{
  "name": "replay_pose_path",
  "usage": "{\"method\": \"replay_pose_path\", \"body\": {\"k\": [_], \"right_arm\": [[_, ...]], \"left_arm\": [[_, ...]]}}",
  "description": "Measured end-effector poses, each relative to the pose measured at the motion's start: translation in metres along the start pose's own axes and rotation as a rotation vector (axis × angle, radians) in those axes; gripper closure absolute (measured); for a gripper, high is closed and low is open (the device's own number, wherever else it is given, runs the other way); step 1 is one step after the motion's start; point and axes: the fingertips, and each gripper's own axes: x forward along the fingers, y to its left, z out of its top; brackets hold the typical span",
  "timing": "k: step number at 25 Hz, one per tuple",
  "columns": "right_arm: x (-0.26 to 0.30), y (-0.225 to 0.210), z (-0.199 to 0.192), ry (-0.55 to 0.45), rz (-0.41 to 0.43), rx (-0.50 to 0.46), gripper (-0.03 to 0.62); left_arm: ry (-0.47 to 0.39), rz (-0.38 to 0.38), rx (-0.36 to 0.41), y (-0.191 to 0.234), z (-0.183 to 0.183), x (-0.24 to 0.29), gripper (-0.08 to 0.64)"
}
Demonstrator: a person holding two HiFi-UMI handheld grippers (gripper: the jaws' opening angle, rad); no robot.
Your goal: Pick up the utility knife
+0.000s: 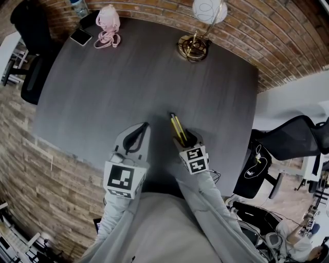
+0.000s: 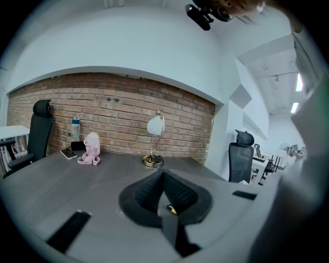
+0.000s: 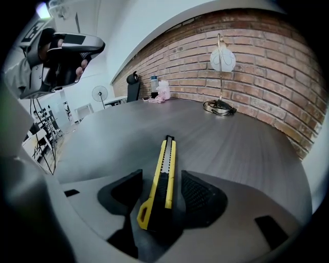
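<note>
The utility knife (image 1: 177, 127), yellow and black with its blade drawn in, sticks forward out of my right gripper (image 1: 186, 137) above the near part of the dark grey table (image 1: 128, 77). In the right gripper view the knife (image 3: 165, 169) lies lengthwise between the two black jaws of the right gripper (image 3: 162, 175), its yellow loop end closest to the camera. The gripper is shut on the knife. My left gripper (image 1: 145, 124) hovers beside it to the left. In its own view the left gripper (image 2: 163, 173) has its jaws closed to a point with nothing held.
A brass lamp with a white globe (image 1: 194, 46) stands at the table's far edge. A pink pouch (image 1: 108, 25), a phone (image 1: 81, 36) and a bottle (image 1: 78, 6) sit at the far left corner. Office chairs stand at the left (image 1: 31, 67) and right (image 1: 288, 138).
</note>
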Motion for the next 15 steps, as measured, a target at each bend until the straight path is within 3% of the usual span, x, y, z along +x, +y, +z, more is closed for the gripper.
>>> {"method": "replay_pose_path", "body": {"k": [4, 7, 15], "right_arm": [[-0.0006, -0.0031, -0.0005, 0.007, -0.013, 0.017, 0.362], [-0.0024, -0.0062, -0.0009, 0.019, -0.027, 0.028, 0.450], [-0.0013, -0.0048, -0.0004, 0.037, -0.036, 0.026, 0.460]], "left_arm": [[-0.001, -0.002, 0.001, 0.0012, 0.0001, -0.0004, 0.540], [-0.004, -0.002, -0.002, 0.0024, 0.0003, -0.0021, 0.540], [-0.006, -0.004, -0.005, 0.0057, -0.0005, -0.0033, 0.540]]}}
